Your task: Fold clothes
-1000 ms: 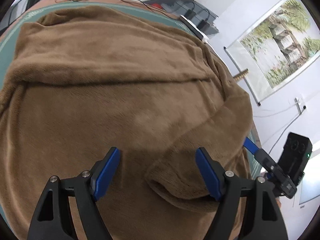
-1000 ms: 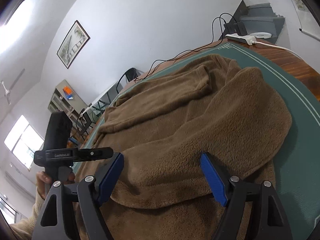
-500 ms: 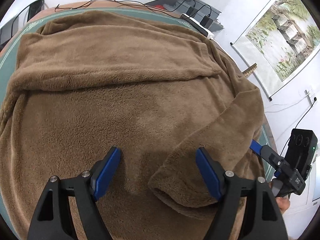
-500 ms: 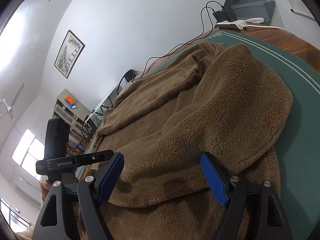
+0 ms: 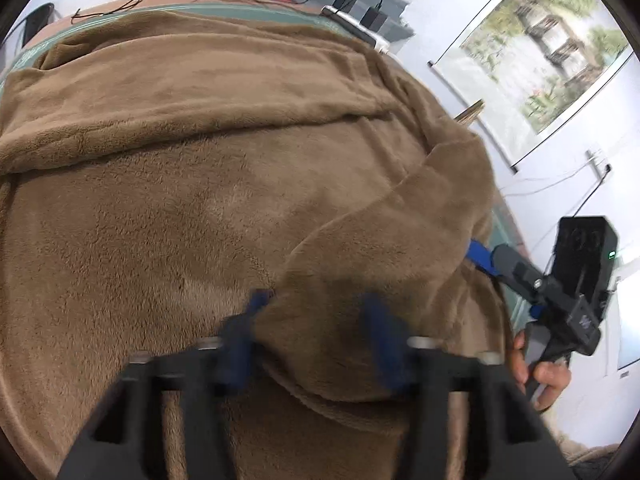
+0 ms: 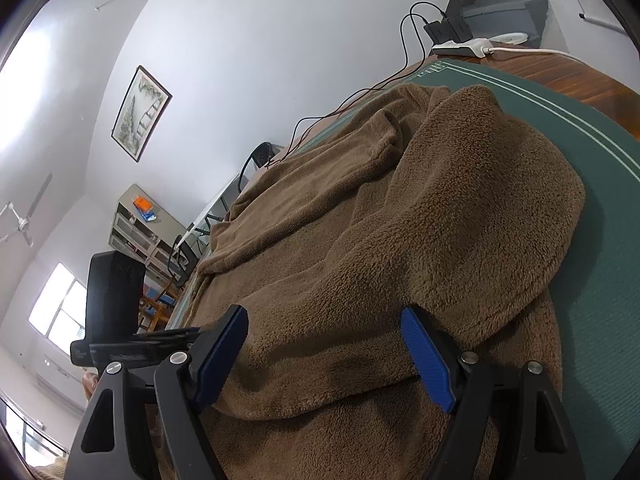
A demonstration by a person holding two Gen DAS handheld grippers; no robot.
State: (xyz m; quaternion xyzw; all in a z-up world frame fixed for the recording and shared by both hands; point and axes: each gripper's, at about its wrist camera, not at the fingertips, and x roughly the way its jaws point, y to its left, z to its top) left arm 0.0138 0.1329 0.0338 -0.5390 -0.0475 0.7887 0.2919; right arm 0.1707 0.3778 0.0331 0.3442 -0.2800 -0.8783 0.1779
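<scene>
Fleece fills the space between the blue pads of the left claw [image 5: 316,344], low in the middle of the left wrist view, and its jaws are closing on the sleeve end [image 5: 332,356] of the brown fleece garment [image 5: 208,216]; motion blur hides whether the pads press yet. My judgement is that the thick pile could bunch, so the claw may pinch the body layer underneath together with the sleeve and drag the whole garment when it lifts. A shallow bite on the cuff could equally slip out.

The right claw [image 6: 328,356], at the bottom of the right wrist view, stands released, its pads wide to either side of the folded-over sleeve [image 6: 460,220] without pressing it. If it lifts late or unevenly, the fold would likely skew.

The garment lies spread over the green mat [image 6: 592,320] on the wooden tabletop [image 6: 560,68], covering most of it. Toward the upper right of that view sit a white power strip [image 6: 464,46] and black cables [image 6: 360,96] at the far edge; a sweeping sleeve could snag them. The other handheld gripper body [image 5: 580,280] and a hand [image 5: 536,368] crowd the right side of the left view, close to the cloth.
</scene>
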